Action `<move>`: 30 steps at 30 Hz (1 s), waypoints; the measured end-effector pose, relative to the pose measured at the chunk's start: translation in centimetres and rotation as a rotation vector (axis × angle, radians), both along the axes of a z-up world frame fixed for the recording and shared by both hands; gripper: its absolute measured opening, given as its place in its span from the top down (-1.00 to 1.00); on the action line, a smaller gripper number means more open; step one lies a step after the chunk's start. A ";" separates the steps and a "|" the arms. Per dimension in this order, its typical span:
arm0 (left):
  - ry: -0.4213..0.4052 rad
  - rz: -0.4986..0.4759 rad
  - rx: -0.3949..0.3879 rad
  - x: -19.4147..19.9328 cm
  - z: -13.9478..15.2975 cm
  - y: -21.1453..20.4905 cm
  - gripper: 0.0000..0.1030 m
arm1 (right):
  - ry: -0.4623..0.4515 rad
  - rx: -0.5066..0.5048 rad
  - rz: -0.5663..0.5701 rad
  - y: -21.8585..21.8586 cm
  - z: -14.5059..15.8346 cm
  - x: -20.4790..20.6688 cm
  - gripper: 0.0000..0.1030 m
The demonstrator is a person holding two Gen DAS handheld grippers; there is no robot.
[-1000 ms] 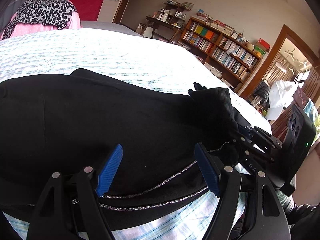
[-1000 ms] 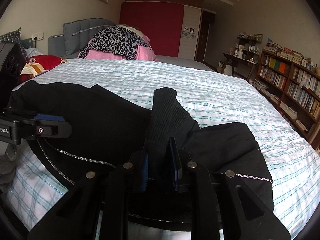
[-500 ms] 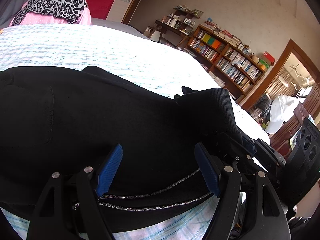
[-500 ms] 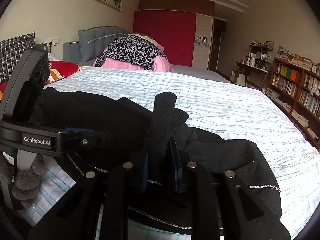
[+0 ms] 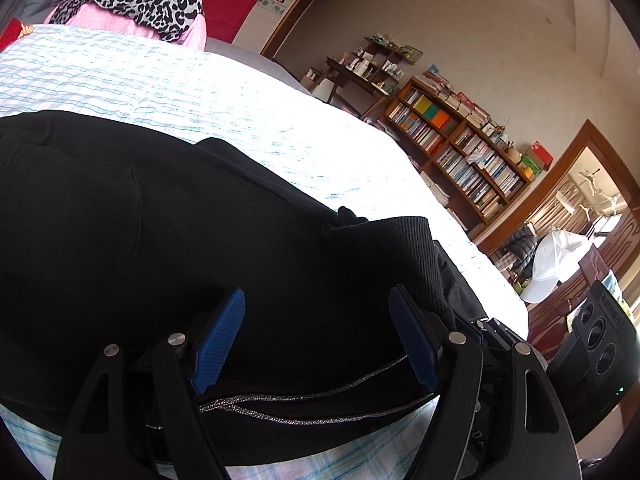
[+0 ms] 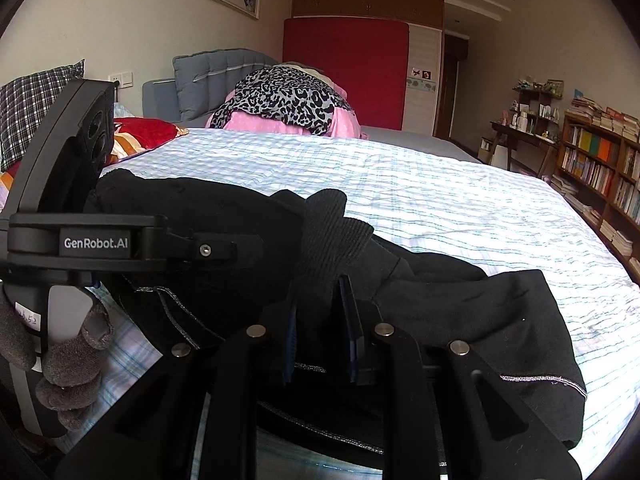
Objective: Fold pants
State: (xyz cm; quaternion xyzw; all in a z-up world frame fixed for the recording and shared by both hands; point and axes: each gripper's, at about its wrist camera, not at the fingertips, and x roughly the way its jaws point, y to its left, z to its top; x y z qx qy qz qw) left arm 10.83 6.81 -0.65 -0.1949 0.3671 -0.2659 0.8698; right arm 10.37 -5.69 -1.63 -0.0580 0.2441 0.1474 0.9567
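Observation:
Black pants lie bunched on the bed, also in the right wrist view. My left gripper is open, its blue pads over the black cloth near a silver-trimmed hem. My right gripper is shut on a ribbed black cuff and holds it up above the pants. The cuff shows in the left wrist view with the right gripper's body to the right. The left gripper's body is at the left of the right wrist view.
The bed has a white and blue checked sheet. A leopard and pink pile sits at the headboard, with red and plaid pillows on the left. Bookshelves line the right wall.
Both grippers have moved closer together over the pants, the left tilting further. The right keeps its hold on the cuff, the left stays open.

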 end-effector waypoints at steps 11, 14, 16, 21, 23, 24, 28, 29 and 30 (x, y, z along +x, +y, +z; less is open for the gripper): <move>0.011 0.019 -0.056 0.1 -0.1 0.8 -0.44 | -0.007 0.032 0.025 1.7 0.1 -0.1 0.63; 0.015 0.039 -0.064 0.2 -0.2 1.1 -0.44 | 0.071 0.008 0.082 2.4 -0.7 0.8 0.46; 0.017 0.046 -0.060 0.2 -0.2 1.1 -0.44 | 0.108 0.011 0.115 2.7 -0.9 0.9 0.10; 0.027 0.030 -0.048 0.3 0.0 0.7 -0.50 | 0.077 0.030 0.147 2.4 -0.9 -1.0 -0.14; 0.040 0.012 -0.062 0.5 0.1 0.6 -0.60 | 0.075 0.061 0.153 1.4 -0.9 -1.8 -0.14; 0.046 0.006 -0.067 0.6 0.2 0.5 -0.61 | 0.073 0.078 0.145 0.8 -0.8 -2.1 -0.14; 0.091 -0.046 -0.119 1.1 0.4 -0.1 -0.68 | 0.060 0.141 0.095 -2.3 -0.6 -3.5 -0.14; 0.106 -0.058 -0.137 1.3 0.4 -0.3 -0.68 | 0.053 0.154 0.075 -3.2 -0.5 -3.8 -0.14; 0.121 -0.069 -0.151 1.6 0.5 -0.6 -0.69 | 0.046 0.165 0.054 -4.0 -0.4 -4.1 -0.14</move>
